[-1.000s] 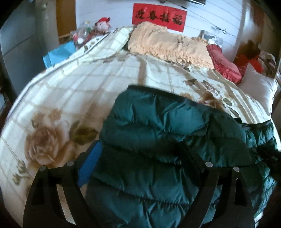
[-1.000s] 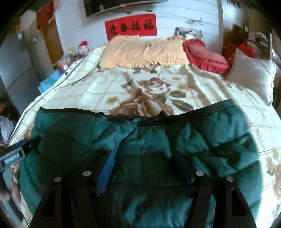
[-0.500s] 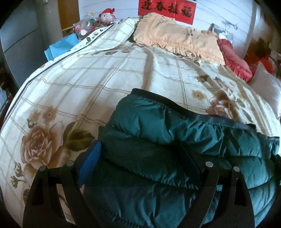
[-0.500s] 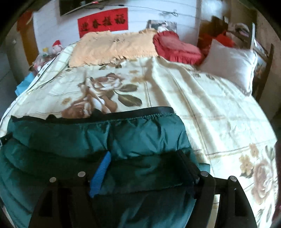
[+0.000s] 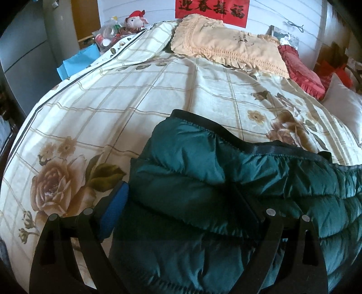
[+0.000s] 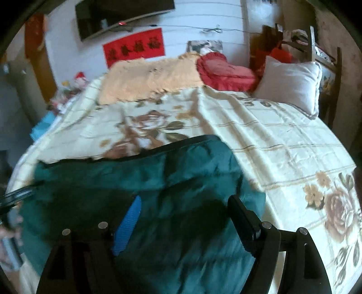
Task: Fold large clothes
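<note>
A dark green puffy jacket (image 5: 226, 169) lies folded on the floral bedspread (image 5: 135, 95), its black-trimmed hem toward the pillows. My left gripper (image 5: 178, 187) hovers wide open over the jacket's left end. Its blue pad (image 5: 115, 210) sits just outside the jacket's edge and the other finger is over the fabric. In the right wrist view the jacket (image 6: 135, 171) is blurred. My right gripper (image 6: 184, 199) is above its right end, jaws opening, with fabric below and between the fingers but no visible pinch. A hand (image 6: 6, 233) shows at the far left.
A peach frilled pillow (image 5: 226, 45), a red cushion (image 5: 301, 67) and a white pillow (image 6: 291, 83) lie at the head of the bed. A blue bag (image 5: 77, 63) and a plush toy (image 5: 135, 20) stand off the bed's left side. Bare bedspread (image 6: 282, 147) stretches right of the jacket.
The right gripper has swung right to the jacket's right end and its jaws have widened. The left view shifted slightly toward the jacket's left edge.
</note>
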Demonstrator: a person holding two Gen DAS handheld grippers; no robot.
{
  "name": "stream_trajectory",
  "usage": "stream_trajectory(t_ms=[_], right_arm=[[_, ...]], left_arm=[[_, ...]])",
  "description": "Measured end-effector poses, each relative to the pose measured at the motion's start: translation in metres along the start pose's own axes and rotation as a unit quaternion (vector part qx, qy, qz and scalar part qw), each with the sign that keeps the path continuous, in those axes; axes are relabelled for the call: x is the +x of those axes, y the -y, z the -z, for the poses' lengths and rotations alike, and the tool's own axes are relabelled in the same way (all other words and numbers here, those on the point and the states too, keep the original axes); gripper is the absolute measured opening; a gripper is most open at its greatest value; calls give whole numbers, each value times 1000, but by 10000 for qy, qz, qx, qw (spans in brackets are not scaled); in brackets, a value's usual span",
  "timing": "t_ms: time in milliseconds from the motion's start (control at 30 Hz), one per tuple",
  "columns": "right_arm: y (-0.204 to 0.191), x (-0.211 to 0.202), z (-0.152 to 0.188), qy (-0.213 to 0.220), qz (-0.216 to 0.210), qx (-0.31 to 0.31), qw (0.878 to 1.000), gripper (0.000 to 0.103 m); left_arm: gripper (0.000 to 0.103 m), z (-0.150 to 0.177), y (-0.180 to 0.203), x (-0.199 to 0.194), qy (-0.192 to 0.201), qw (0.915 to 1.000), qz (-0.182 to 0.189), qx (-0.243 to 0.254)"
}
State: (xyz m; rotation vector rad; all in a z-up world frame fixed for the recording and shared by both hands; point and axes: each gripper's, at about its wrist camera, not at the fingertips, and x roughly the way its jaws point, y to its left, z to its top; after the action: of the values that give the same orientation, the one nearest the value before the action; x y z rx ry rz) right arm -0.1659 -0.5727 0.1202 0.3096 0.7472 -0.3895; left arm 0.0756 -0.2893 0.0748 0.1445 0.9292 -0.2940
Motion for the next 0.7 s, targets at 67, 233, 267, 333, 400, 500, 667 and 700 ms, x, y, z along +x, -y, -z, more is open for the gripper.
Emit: stream_trajectory(t_ms=[67, 233, 267, 333, 400, 500, 667, 700], right_arm=[[-4, -12, 9, 64, -98, -95, 9999, 76], [-14, -20, 33, 78, -288, -274, 9992, 76], [-17, -15, 38, 6, -222, -349, 9991, 76], [-21, -3, 50, -157, -50, -502, 9986, 77], [-23, 6, 56, -203, 66, -628, 9978, 78], [-22, 4, 53, -268, 59, -535, 9982, 78], [-7, -31, 48, 166, -65, -178, 9997, 78], [-4, -36, 48, 247, -45, -123, 9996, 78]], left_arm=[[91, 4, -1, -6, 59, 10000, 8, 2], [91, 12, 0, -23, 247, 9995, -62, 187], [91, 14, 0, -26, 287, 9993, -86, 233], [91, 18, 1, -33, 345, 9990, -67, 284], [91, 22, -1, -39, 377, 9988, -36, 306], [91, 30, -4, -50, 427, 9985, 35, 340], [91, 46, -15, -63, 443, 9982, 352, 210], [91, 49, -16, -63, 420, 9981, 418, 183]])
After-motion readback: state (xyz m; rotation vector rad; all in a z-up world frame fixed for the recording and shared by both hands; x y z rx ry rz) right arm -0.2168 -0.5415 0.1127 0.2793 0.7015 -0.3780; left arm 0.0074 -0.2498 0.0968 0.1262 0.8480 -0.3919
